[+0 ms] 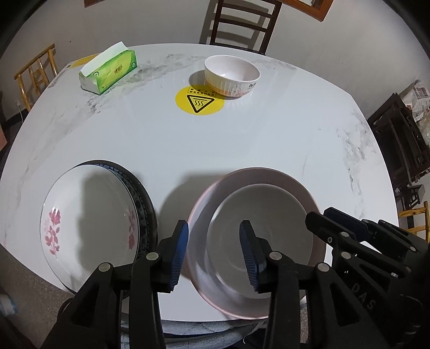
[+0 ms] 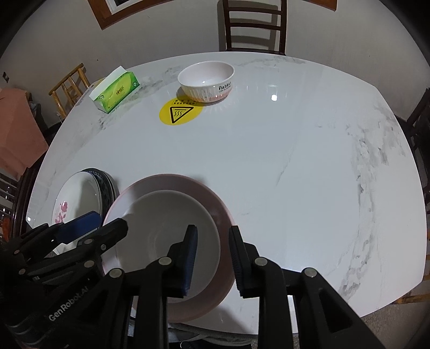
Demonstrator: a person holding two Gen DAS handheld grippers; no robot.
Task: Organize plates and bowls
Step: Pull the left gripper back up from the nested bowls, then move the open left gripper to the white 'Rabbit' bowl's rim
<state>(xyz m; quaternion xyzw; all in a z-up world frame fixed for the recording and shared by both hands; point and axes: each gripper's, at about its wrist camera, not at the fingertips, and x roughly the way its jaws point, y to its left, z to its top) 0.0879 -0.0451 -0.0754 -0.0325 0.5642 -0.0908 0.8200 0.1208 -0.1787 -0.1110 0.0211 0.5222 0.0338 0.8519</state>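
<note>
One bowl (image 2: 206, 82) — "Rabbit", perhaps; left tool (image 2: 78, 228) — "GenRobot.AI".

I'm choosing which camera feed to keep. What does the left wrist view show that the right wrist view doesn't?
Only the left wrist view: the left claw straddling the pink plate's left rim, and nearly all of the floral plate.

Only the right wrist view: the right claw straddling that plate's right rim, a picture frame on the wall, and the tabletop's bare right side.

Both: the pink plate, floral plate, bowl, tissue box, yellow warning sticker and dark chair.
</note>
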